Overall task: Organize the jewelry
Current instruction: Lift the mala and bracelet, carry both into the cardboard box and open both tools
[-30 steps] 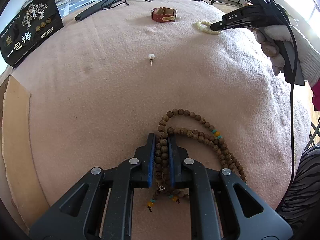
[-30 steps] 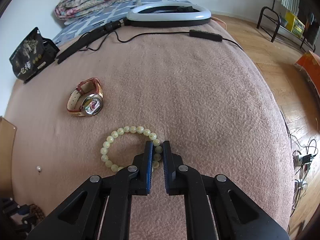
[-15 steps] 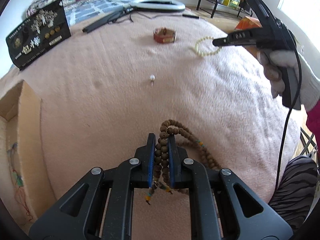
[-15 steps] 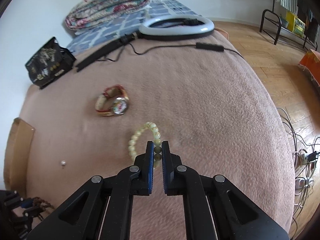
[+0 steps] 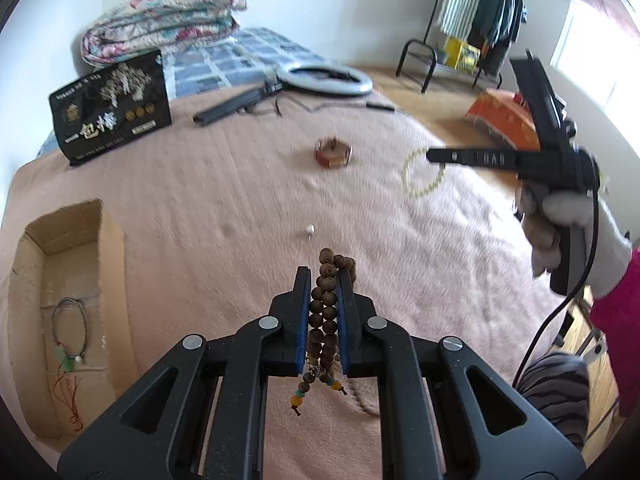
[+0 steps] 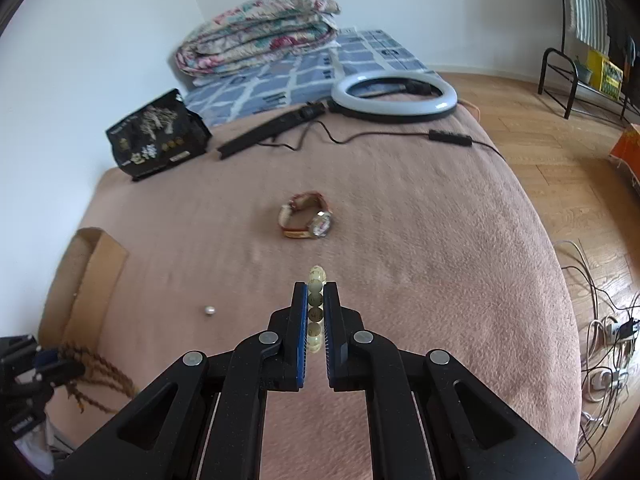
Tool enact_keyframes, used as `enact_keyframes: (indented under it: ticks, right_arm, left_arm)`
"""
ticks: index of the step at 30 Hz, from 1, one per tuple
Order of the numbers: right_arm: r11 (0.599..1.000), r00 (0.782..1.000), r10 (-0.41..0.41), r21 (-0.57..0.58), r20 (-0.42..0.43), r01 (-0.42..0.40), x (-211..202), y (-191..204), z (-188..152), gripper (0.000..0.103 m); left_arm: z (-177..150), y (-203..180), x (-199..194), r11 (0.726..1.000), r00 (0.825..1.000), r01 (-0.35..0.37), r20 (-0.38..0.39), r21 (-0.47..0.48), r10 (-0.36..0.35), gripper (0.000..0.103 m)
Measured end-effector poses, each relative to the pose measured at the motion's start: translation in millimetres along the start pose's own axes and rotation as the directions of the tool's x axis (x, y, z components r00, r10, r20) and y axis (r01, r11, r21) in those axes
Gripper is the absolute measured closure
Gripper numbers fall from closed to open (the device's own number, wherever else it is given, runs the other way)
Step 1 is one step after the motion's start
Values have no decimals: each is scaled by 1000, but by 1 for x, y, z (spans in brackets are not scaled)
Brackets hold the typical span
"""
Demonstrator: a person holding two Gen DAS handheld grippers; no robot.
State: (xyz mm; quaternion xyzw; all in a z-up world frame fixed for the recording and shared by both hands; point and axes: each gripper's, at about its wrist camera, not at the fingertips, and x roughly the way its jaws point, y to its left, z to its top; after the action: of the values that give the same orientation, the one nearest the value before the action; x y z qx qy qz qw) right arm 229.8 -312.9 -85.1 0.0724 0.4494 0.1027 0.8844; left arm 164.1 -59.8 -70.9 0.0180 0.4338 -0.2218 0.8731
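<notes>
My left gripper is shut on a brown wooden bead necklace and holds it above the pink blanket; its tassels hang below the jaws. My right gripper is shut on a pale yellow bead bracelet, lifted off the blanket; it shows hanging from the right gripper in the left wrist view. A red-strapped watch lies on the blanket ahead. A small pearl pin lies to the left. An open cardboard box at the left holds a thin cord necklace.
A black printed box stands at the back left. A ring light with its stand and cable lies at the far end, a folded quilt behind. The blanket's right edge drops to a wooden floor with cables.
Both grippers have risen from the blanket. The wooden necklace has come up with the left gripper and the yellow bracelet with the right. The cardboard box has come into view.
</notes>
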Motion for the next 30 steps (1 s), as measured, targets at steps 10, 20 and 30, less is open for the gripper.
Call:
enact_keyframes:
  ticks: [10,20,30]
  right_arm:
    - [997,998,22,-77,56,-18,-35,38,3,97]
    - [989,996,54,-142,76,-43,-49,77,1,97]
    - [980,990,99,-183,103,-79,-67,103,8,97]
  left_arm:
    - [14,9,-55,998,990,25,139,-53,-17,100]
    - [15,29,-81,995,984,18,179,-100,1,100]
    - [39,51,-151,990,946,46,325,-136,0,100]
